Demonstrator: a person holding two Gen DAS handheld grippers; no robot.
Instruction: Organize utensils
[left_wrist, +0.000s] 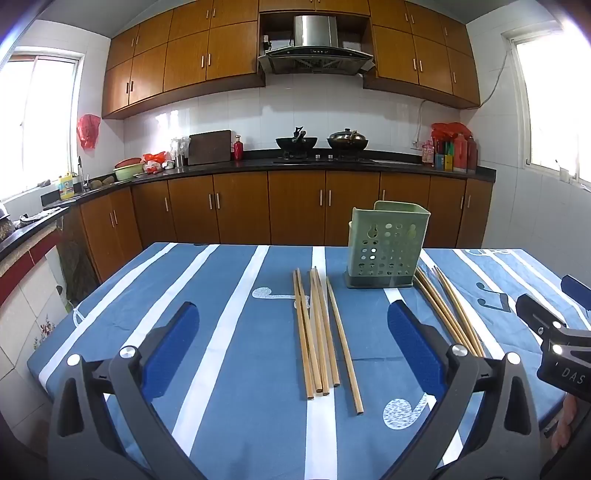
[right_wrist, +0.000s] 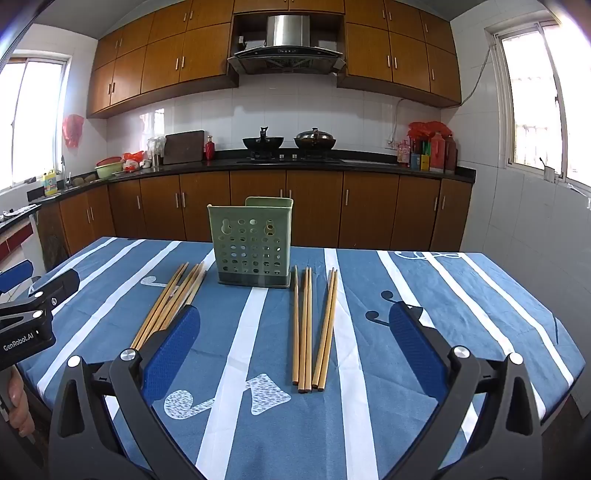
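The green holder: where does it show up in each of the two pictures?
Left wrist view: the green holder stands right of centre, far on the table.
Right wrist view: the holder stands left of centre, chopsticks on both sides.
Shared landmark: the range hood on the back wall.

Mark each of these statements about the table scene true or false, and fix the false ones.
1. The green holder stands upright on the striped tablecloth. True.
2. Chopsticks already stand inside the holder. False: none show above its rim; the left chopstick group and the right chopstick group lie flat on the cloth.
3. The left gripper is open and holds nothing. True.
4. The right gripper is shut on a chopstick. False: its fingers are spread wide, holding nothing.
5. The holder's wall has round holes. True.
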